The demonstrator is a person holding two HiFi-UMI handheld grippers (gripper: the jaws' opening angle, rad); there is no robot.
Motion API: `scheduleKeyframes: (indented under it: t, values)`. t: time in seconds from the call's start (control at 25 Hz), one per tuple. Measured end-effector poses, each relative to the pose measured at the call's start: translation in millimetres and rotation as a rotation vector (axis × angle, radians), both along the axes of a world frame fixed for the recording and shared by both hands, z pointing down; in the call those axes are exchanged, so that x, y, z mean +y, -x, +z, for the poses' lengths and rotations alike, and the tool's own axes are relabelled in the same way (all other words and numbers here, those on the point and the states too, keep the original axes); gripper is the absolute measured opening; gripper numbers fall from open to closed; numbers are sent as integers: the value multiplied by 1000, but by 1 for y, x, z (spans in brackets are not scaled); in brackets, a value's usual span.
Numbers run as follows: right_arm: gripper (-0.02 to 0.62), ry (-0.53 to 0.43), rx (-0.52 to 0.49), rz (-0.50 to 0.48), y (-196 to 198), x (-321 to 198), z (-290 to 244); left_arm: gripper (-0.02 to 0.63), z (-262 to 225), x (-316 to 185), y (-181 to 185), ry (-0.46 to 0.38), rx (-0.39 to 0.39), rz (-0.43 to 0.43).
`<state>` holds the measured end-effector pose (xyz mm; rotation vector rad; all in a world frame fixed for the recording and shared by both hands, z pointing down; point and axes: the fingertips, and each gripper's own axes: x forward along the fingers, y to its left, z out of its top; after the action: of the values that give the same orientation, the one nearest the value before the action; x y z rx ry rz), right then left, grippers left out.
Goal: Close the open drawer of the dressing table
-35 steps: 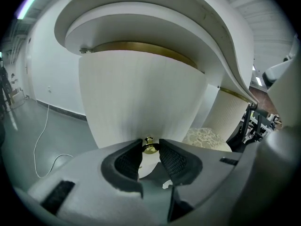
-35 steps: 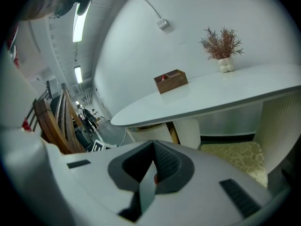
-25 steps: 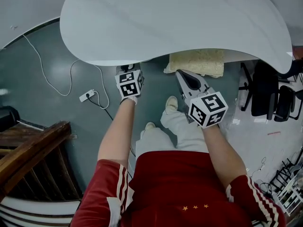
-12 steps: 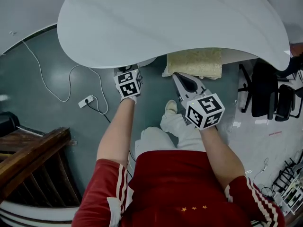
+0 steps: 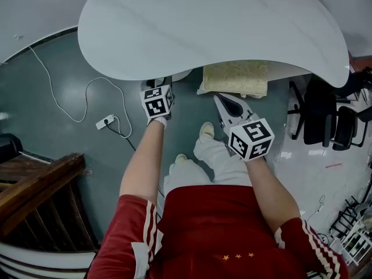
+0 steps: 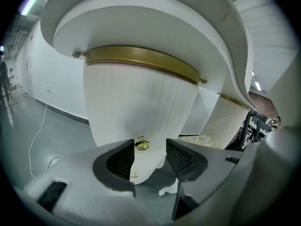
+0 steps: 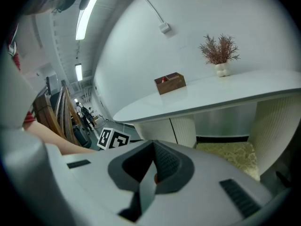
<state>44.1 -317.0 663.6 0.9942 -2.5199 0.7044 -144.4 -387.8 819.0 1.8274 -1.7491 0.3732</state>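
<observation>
Under the dressing table's [image 5: 221,28] left edge, the left gripper's [image 6: 150,150] jaws are opening around the drawer's [image 6: 141,102] brass knob [image 6: 142,145] (pads clear of it). The right gripper [image 7: 151,166] hangs closed and empty. A skewed withdrawal could snag the knob, dragging the drawer out.

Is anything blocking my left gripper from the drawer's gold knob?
Nothing visible does. The round gold knob on the white fluted drawer front shows right in the gap of the left gripper, whose jaws are opening. Neither pad touches it.
</observation>
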Motion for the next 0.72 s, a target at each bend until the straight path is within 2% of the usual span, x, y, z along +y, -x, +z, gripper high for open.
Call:
scheduleKeyframes:
  t: [0.24, 0.52, 0.72]
  values:
    - [6, -8, 33, -21, -7, 12, -42, 206, -22, 28, -6, 31, 17, -12]
    - [6, -65, 56, -51, -12, 26, -96, 190, -71, 72, -11, 12, 35, -5]
    - [6, -85, 64, -38, -12, 56, -126, 181, -108, 117, -12, 0, 13, 40]
